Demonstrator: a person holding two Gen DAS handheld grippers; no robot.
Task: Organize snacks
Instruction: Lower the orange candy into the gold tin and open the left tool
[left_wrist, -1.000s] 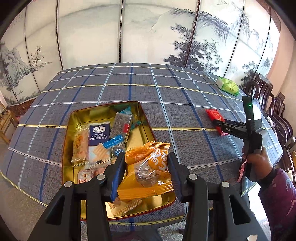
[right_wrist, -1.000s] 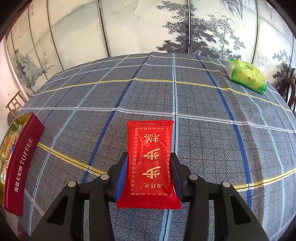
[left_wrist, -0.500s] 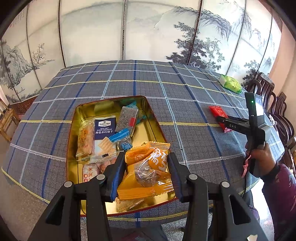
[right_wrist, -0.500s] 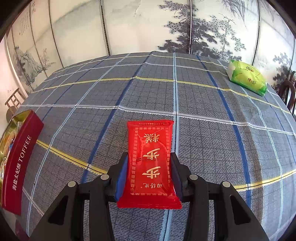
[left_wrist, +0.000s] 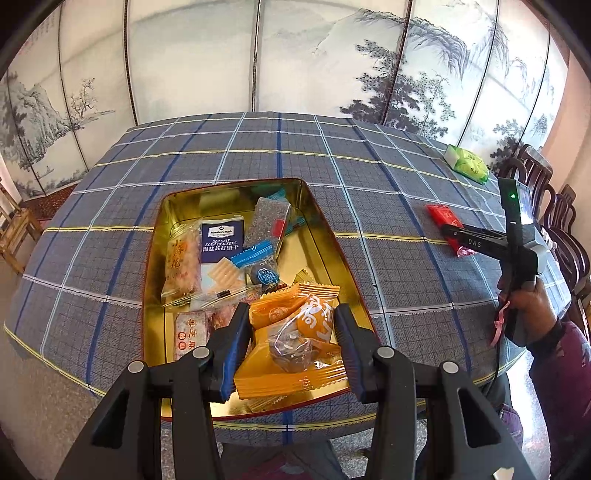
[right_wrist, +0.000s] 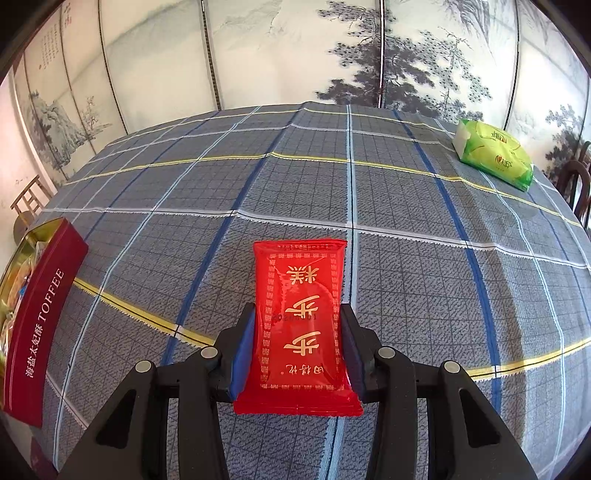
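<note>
Two grips were closed—the left gripper (left_wrist: 291, 341) on an orange packet (left_wrist: 295, 343) over the gold tin (left_wrist: 155, 258), low in frame; the right gripper (right_wrist: 297, 347) on a red packet (right_wrist: 299, 325) at the tablecloth—next, probably, release and carry.

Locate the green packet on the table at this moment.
The green packet lies alone at the far right of the checked tablecloth in the right wrist view, beyond the red packet, near the painted screen.

It looked like a home dining room: a round table under a blue-grey checked cloth (right_wrist: 369, 206), dark carved wooden chairs (left_wrist: 532, 177) at its far right, and a folding screen painted with ink landscapes (left_wrist: 332, 55) behind.
</note>
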